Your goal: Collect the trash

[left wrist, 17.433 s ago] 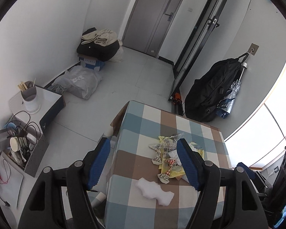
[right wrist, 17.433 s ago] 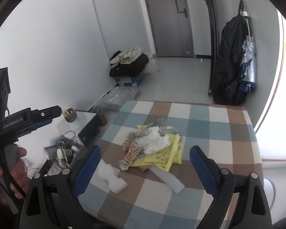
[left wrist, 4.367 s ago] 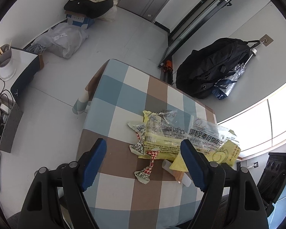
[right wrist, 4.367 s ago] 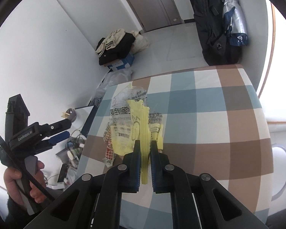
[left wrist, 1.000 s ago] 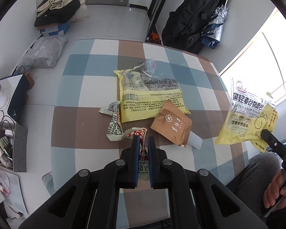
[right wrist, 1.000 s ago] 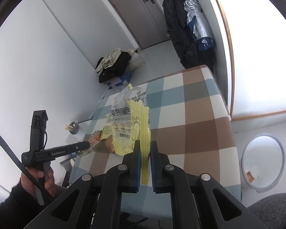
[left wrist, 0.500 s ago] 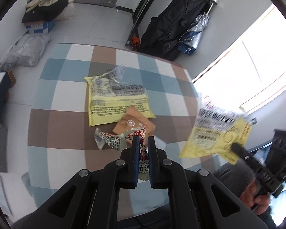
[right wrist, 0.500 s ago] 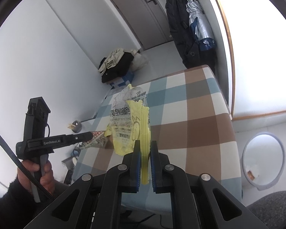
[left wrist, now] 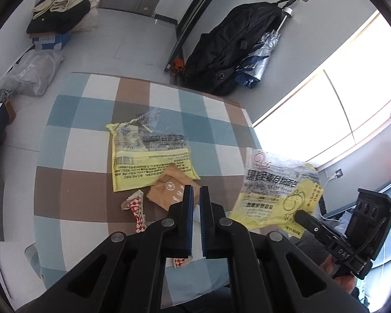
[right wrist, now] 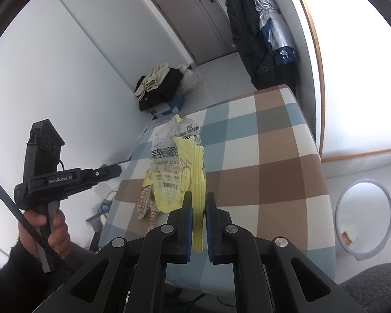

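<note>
My right gripper is shut on a yellow and clear bread bag and holds it above the checked table; the same bag shows at the right of the left wrist view. My left gripper has its jaws nearly together above the table, and I see nothing between them. Below it lie a red-checked wrapper, a brown packet and a second yellow bag. A red-checked scrap lies near the table's front edge.
A round grey bin stands on the floor right of the table, with scraps in it. A black backpack and folded umbrella hang on the far wall. Bags and a box sit on the floor at the back left.
The red-checked wrapper that the left gripper held half a second ago is out of its jaws and lies on the table. The right gripper still holds the yellow bag.
</note>
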Motion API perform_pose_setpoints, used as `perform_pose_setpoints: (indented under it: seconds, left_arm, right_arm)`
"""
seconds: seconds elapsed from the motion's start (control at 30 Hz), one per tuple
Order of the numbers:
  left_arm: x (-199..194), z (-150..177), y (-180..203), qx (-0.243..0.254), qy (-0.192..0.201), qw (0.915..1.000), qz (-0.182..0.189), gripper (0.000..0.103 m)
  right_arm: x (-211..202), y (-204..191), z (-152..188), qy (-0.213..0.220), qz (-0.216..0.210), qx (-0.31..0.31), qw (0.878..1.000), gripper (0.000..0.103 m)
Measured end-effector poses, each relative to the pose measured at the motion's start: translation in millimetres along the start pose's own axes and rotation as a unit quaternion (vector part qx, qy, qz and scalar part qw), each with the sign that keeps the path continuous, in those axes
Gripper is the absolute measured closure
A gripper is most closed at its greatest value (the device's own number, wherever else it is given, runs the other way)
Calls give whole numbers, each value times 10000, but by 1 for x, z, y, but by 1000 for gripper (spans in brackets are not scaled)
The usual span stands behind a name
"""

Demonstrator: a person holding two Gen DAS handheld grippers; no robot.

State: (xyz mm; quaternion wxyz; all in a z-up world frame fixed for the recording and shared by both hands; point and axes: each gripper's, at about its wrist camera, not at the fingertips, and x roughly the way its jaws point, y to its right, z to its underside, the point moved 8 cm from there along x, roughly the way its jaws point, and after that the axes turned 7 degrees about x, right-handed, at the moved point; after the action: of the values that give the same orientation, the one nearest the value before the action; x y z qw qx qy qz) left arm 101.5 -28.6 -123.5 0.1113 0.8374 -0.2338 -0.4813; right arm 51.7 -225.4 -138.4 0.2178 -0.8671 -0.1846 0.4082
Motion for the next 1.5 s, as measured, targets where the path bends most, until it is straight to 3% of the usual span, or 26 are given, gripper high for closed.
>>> perform_pose_setpoints:
  seconds: [0.17, 0.27, 0.33, 0.4, 0.67, 0.8, 1.0, 1.27, 1.5]
  left_arm:
    - [16, 12, -38, -188, -305, 9967, -724, 100]
    - [26, 24, -57, -334, -566, 9930, -983, 81]
    - [30, 28, -62, -383, -596, 9922, -1022, 63]
    - [35, 29, -63, -400, -622, 9918, -1045, 60]
    - [52, 37, -50, 274, -861, 9864, -1376, 60]
    - [53, 39, -48, 669, -924, 9780, -1748, 84]
    - [47, 39, -50, 650, -949, 9779, -1745, 89]
    - [24, 17, -38, 398, -404, 9865, -1534, 90]
    - [-5, -4, -9, 558, 230, 9869, -1497, 90]
  right_arm:
    - [1, 0, 1, -25, -21, 29, 10000, 95]
    - [2, 1, -1, -30, -37, 57, 10000, 95]
    - [3, 1, -1, -41, -43, 68, 10000, 95]
    - [5, 1, -2, -58, -50, 81, 9999, 95]
    - [10, 2, -1, -121, -15, 34, 9999, 95]
    - [9, 1, -1, -128, -6, 3, 9999, 95]
    - [9, 1, -1, -128, -11, -5, 9999, 95]
    - [4, -2, -2, -55, -144, -26, 9999, 95]
    - [-16, -6, -11, 241, -244, 35, 9994, 95]
